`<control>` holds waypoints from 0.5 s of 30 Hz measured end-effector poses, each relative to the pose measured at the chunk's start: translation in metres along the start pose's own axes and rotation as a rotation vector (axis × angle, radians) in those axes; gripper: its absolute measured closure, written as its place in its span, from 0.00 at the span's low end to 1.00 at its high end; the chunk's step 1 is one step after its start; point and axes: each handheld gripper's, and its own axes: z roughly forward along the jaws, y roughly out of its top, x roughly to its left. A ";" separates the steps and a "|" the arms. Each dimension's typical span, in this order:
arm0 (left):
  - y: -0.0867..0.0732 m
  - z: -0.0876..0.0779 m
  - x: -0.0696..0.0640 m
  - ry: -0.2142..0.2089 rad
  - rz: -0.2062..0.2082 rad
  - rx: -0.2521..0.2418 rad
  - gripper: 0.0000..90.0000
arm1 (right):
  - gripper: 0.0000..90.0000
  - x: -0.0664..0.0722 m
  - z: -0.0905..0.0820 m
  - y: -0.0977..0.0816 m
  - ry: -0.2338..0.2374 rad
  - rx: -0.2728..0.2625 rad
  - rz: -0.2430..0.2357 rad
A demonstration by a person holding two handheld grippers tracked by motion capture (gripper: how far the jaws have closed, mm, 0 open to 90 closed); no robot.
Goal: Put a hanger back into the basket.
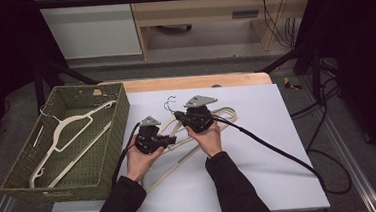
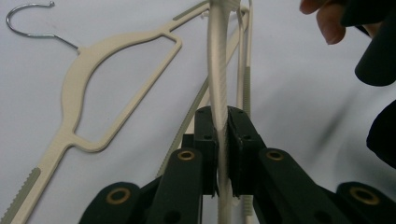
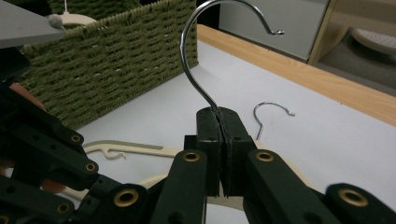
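Near the middle of the white table (image 1: 260,171), the left gripper (image 2: 222,140) had closed tight on the smooth, cream plastic arm of a hanger (image 2: 218,70). The right gripper (image 3: 219,122) pinched that hanger's thin chrome hook (image 3: 191,60), which the high view blurred. A second flat cream hanger (image 2: 81,100) lay beside them. The woven green basket (image 1: 110,136) sat at the table's left edge.

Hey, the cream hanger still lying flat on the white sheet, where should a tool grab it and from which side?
Probably from above, on the neck of the flat hanger just below its wire hook. That flat stretch looks narrow enough for the jaws to straddle, lies bare on the white sheet, and sits apart from the arm that the left tool clamps.
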 end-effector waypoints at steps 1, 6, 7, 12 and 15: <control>0.000 -0.004 -0.002 -0.020 0.002 -0.010 0.94 | 0.96 0.001 -0.005 0.001 -0.001 -0.009 -0.002; 0.000 -0.016 -0.019 -0.016 0.029 -0.036 0.96 | 0.79 0.009 -0.042 -0.002 0.012 -0.044 -0.016; 0.000 -0.018 -0.022 -0.007 0.041 -0.035 0.96 | 0.75 0.010 -0.049 -0.003 0.015 -0.052 -0.012; -0.002 -0.034 -0.038 -0.022 0.092 -0.053 0.96 | 0.57 0.012 -0.093 -0.014 0.024 -0.104 -0.004; 0.001 -0.046 -0.046 -0.005 0.130 -0.067 0.96 | 0.43 0.006 -0.127 -0.029 0.011 -0.134 0.007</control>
